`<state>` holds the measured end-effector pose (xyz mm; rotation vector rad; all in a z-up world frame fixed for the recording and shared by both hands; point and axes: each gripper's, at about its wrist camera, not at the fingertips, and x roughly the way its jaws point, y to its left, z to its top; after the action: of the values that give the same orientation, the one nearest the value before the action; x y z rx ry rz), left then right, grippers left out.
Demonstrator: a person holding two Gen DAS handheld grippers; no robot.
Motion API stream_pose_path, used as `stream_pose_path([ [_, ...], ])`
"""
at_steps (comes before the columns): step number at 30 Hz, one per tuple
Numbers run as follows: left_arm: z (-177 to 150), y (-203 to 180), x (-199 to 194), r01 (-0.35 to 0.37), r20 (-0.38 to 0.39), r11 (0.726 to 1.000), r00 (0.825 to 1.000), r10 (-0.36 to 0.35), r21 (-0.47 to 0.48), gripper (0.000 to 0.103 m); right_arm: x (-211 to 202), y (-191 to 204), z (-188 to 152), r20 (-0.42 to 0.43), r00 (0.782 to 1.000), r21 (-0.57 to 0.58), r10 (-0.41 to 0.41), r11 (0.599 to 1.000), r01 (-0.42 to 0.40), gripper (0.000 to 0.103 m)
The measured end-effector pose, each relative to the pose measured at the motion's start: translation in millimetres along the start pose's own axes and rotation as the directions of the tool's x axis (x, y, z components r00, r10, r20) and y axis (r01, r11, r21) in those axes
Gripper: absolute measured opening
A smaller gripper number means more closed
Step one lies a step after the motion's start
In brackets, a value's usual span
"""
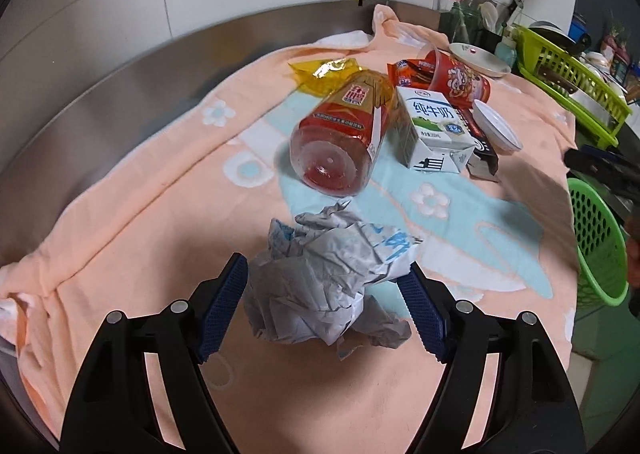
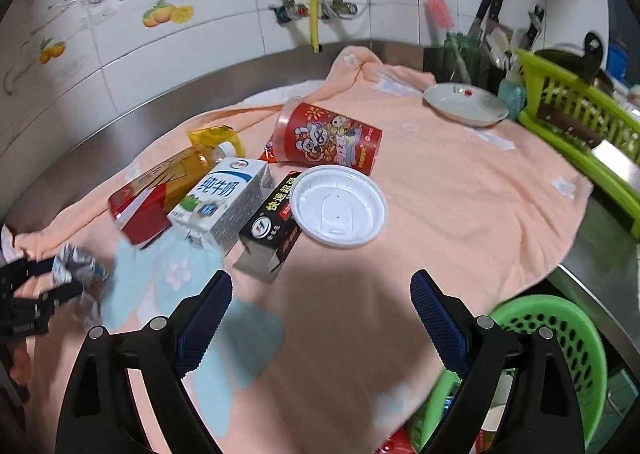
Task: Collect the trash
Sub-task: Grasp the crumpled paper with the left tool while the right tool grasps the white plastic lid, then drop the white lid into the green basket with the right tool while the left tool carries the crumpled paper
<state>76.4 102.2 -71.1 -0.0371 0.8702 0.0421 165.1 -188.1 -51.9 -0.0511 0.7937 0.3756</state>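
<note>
Desk w/ peach towel (image 1: 120, 214): tipped bottle (image 1: 340, 134), milk carton (image 1: 434, 130), red cup (image 2: 332, 138), white lid (image 2: 338, 206), black box (image 2: 272, 226); green basket (image 2: 560, 334) at right edge. My left claw (image 1: 326, 294) open, straddling crumpled paper (image 1: 320, 274), right pad touching it. My right claw (image 2: 322, 318) wide open, empty, above bare towel.
</note>
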Motion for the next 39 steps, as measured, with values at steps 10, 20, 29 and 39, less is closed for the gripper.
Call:
stream_pose_path([
  [10,-1.4,5.1,14.9,0.033,-0.016,0.999,0.999,-0.033,0.001,0.072,57.0,-11.3,21.6,-0.078,0.997,0.032,0.023,0.999,-0.021,0.088],
  [20,0.4,5.7,22.2,0.051,-0.015,0.999,0.999,-0.051,0.005,0.070,72.6,1.3,34.1,-0.062,0.998,-0.032,-0.012,0.999,0.010,0.087],
  [29,1.3,5.0,26.6,0.060,-0.020,0.998,0.998,-0.059,0.015,0.070,95.2,-21.6,46.9,-0.121,0.992,0.045,0.043,0.998,-0.038,0.089],
  [39,2.7,1.8,29.9,0.069,-0.018,0.997,0.998,-0.068,0.027,0.070,117.1,-33.5,47.3,-0.139,0.986,0.105,0.095,0.991,-0.081,0.090],
])
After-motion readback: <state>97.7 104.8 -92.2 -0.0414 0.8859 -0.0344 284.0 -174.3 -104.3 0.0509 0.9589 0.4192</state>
